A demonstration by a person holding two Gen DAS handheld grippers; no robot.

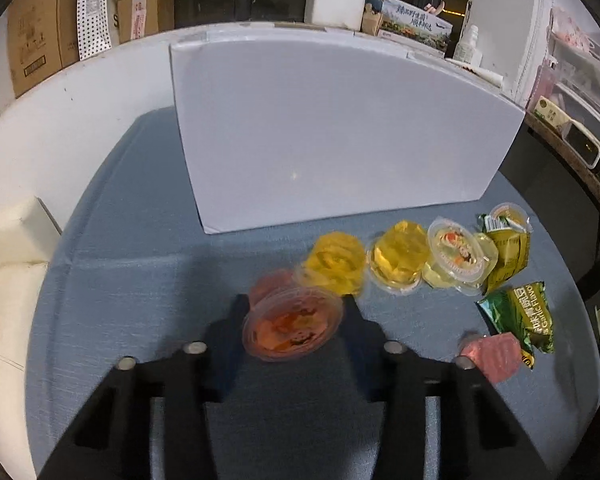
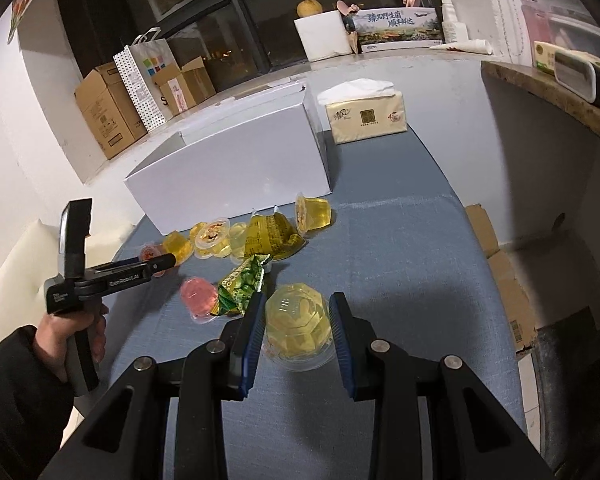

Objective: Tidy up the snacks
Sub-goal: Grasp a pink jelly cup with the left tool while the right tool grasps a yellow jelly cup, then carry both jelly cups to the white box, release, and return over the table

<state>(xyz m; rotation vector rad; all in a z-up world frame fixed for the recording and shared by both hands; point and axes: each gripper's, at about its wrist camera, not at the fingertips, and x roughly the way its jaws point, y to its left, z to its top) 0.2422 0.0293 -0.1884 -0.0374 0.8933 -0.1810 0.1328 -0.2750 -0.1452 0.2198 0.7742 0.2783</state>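
My left gripper (image 1: 294, 322) is shut on a pink jelly cup (image 1: 293, 326), held by its sides over the blue tabletop (image 1: 140, 280). It also shows in the right wrist view (image 2: 156, 258). My right gripper (image 2: 298, 322) is shut on a yellow jelly cup (image 2: 298, 328) that sits upside down on the table. Yellow jelly cups (image 1: 396, 258) and green snack packets (image 1: 518, 318) lie in a row in front of a closed white box (image 1: 332, 136). A second pink cup (image 2: 199, 294) lies beside a green packet (image 2: 244, 280).
A tissue pack (image 2: 364, 114) stands behind the white box (image 2: 236, 168). A cream cushion (image 1: 12, 248) lies left of the table. Cardboard boxes (image 2: 108, 114) and a paper bag (image 2: 146, 76) stand on the ledge behind. A counter (image 2: 560, 96) is at the right.
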